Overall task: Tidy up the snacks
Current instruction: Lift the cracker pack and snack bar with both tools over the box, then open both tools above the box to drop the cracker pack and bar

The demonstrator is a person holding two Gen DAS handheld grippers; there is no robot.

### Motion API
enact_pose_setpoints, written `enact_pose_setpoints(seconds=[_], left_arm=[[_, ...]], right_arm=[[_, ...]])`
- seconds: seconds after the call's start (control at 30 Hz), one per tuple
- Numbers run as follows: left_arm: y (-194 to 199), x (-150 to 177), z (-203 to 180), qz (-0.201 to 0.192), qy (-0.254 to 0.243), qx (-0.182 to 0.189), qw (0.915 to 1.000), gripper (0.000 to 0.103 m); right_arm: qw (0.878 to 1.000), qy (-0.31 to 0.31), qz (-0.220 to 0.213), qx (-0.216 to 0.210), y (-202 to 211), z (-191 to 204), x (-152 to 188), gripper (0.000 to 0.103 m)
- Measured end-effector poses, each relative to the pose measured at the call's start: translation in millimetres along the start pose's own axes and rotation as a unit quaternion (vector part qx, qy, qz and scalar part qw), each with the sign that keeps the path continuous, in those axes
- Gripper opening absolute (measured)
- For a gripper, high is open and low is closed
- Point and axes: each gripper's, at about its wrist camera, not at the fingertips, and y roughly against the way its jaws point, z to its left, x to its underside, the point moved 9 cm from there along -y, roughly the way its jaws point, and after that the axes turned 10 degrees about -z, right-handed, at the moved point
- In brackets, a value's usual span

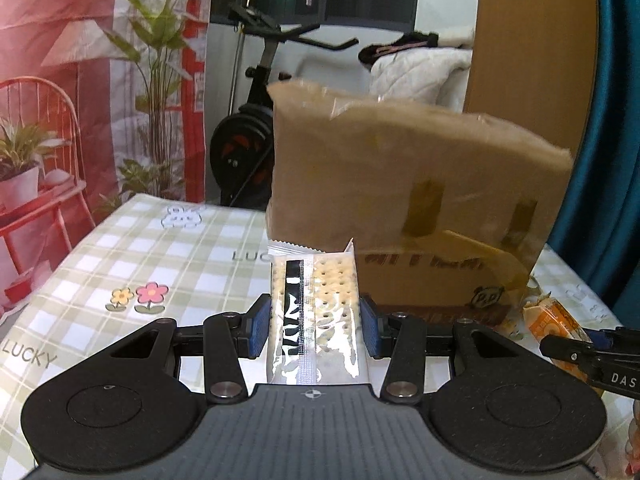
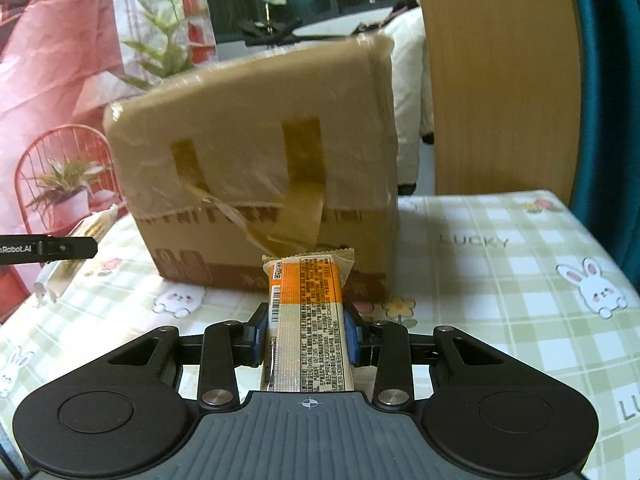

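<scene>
Crinkly clear film wraps the cracker pack (image 1: 316, 312), clamped in the left claw (image 1: 316, 326) above the tabletop (image 1: 132, 248) — light, brittle, likely slippery. Right claw (image 2: 306, 334) pinches the orange snack bar (image 2: 306, 312) mid-length, before the cardboard box (image 2: 256, 152) — probably safest.

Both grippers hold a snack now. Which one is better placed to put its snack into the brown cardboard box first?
Probably neither: the left gripper and right gripper both face the brown cardboard box's taped side.
</scene>
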Motion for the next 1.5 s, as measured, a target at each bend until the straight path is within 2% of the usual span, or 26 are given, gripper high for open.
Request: enact_pose_setpoints(seconds=[0.2, 0.43, 0.57, 0.7, 0.87, 1.13, 1.23, 1.5], left_arm=[[9.0, -22.0, -3.2, -0.024, 0.01, 0.007, 0.9997, 0.048], [11.6, -66.3, -14.7, -0.069, 0.001, 0.027, 0.9972, 0.048], [-0.9, -98.1, -20.7, -0.09, -0.008, 0.034, 0.9953, 0.048], [-21.8, -131.0, -25.0, -0.105, -0.02, 0.036, 0.9937, 0.048], [-54.3, -162.0, -26.0, -0.11, -0.036, 0.025, 0.993, 0.048], [-104.6, -183.2, -33.0, -0.09, -0.05, 0.022, 0.9945, 0.048], [-119.4, -178.4, -31.7, -0.071, -0.047, 0.029, 0.9959, 0.048], [-143.1, -156.1, -27.3, -0.035, -0.054, 0.013, 0.9979, 0.049]], right_arm=[[0.999, 0.004, -0.034, 0.004, 29.1, 0.4, -27.3, 0.033], [0.996, 0.0, -0.094, -0.004, 45.5, -0.7, -92.8, 0.033], [0.992, 0.014, -0.125, -0.018, 32.4, 4.0, -147.0, 0.033], [0.988, 0.042, -0.145, -0.024, 0.8, 9.5, -195.2, 0.033], [0.987, 0.05, -0.149, -0.027, -46.3, 8.2, -231.9, 0.033], [0.99, 0.042, -0.135, -0.023, -105.5, 2.4, -241.2, 0.033], [0.991, 0.05, -0.124, -0.02, -119.7, 6.0, -235.8, 0.033], [0.993, 0.069, -0.092, -0.001, -142.0, 0.1, -212.3, 0.033]])
